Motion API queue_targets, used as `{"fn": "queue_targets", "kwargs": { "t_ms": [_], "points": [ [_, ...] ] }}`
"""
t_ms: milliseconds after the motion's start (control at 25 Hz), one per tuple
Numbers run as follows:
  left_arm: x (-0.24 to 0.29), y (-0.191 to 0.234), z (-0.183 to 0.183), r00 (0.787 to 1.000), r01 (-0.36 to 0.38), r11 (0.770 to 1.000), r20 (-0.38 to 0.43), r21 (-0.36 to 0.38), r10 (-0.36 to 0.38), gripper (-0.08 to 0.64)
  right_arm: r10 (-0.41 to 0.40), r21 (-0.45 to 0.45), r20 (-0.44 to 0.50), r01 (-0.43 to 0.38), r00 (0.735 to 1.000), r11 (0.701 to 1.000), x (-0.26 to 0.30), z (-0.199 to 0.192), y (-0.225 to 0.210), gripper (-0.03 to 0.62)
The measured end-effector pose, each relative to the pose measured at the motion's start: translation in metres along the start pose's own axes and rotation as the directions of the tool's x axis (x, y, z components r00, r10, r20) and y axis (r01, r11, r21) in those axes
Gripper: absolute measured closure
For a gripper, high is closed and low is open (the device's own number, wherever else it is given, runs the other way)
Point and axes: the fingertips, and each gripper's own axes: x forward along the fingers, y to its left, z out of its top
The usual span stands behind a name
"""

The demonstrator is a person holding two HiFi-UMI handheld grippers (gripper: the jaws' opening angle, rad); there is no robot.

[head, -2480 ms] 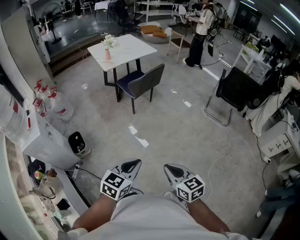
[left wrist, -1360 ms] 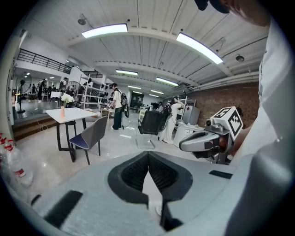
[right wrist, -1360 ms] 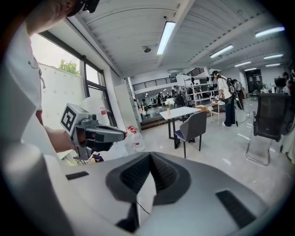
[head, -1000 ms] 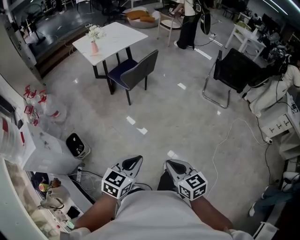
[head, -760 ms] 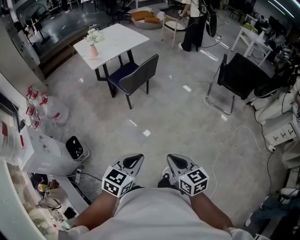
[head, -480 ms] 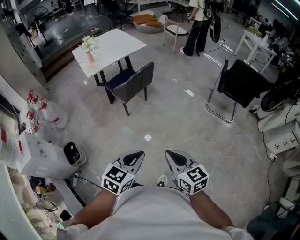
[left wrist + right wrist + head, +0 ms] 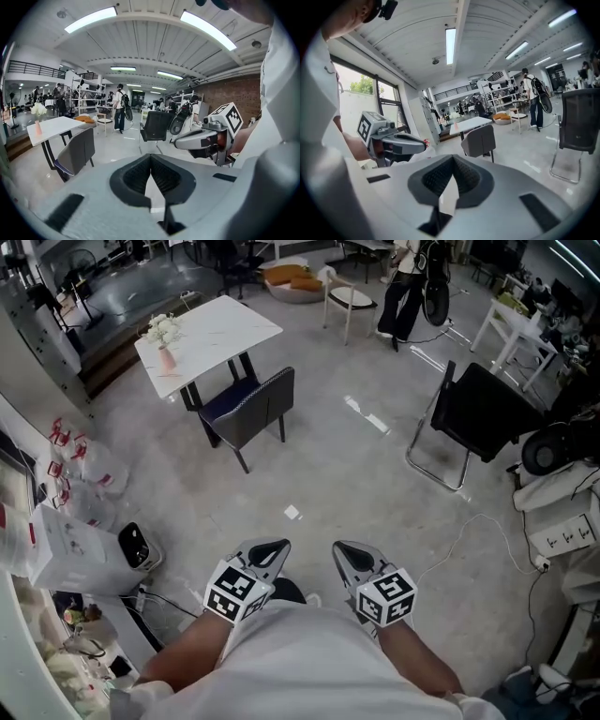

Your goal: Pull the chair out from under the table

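One grey chair (image 7: pixel 248 409) stands with its seat tucked under the one white worktop (image 7: pixel 220 324). One pink vase (image 7: pixel 167 358) on the worktop holds white flowers (image 7: pixel 161 329). The left hand-held gripper (image 7: pixel 270 551) and right hand-held gripper (image 7: pixel 344 553) point forward side by side, well apart from the chair, each with jaws pressed together on nothing

A black cantilever chair (image 7: pixel 478 413) stands near the right edge of the grey floor (image 7: pixel 328 465), with a white cable (image 7: pixel 476 516) looping on the floor beside it. A paper scrap (image 7: pixel 292 513) lies mid-floor. At the far edge a person (image 7: pixel 408 292) stands beside a white stool (image 7: pixel 349 298), near orange cushions (image 7: pixel 286 276). A small black bin (image 7: pixel 134 545) sits at the left edge.
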Motion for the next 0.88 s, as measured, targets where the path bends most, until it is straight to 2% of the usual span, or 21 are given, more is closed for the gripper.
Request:
{"fn": "queue_targets", "kwargs": {
  "t_ms": [200, 480, 680, 880],
  "points": [
    [0.022, 0.006, 0.008, 1.0, 0.007, 0.999, 0.008, -0.046, -0.007, 0.558, -0.01, 0.008, -0.026, 0.011, 1.0, 1.0, 0.006, -0.005, -0.02, 0.586],
    [0.072, 0.021, 0.044, 0.997, 0.055, 0.998, 0.043, 0.026, -0.056, 0.558, -0.041, 0.023, -0.03, 0.042, 0.999, 0.999, 0.028, 0.005, -0.063, 0.586],
    [0.102, 0.065, 0.053, 0.999, 0.017, 0.999, 0.042, -0.032, -0.016, 0.558, -0.032, 0.003, -0.081, 0.032, 0.996, 0.999, 0.059, 0.02, -0.098, 0.586],
    [0.127, 0.139, 0.071, 0.998, -0.048, 0.995, 0.038, -0.082, 0.051, 0.558, -0.008, -0.051, -0.132, 0.001, 0.991, 0.999, 0.118, 0.056, -0.137, 0.586]
  ]
}}
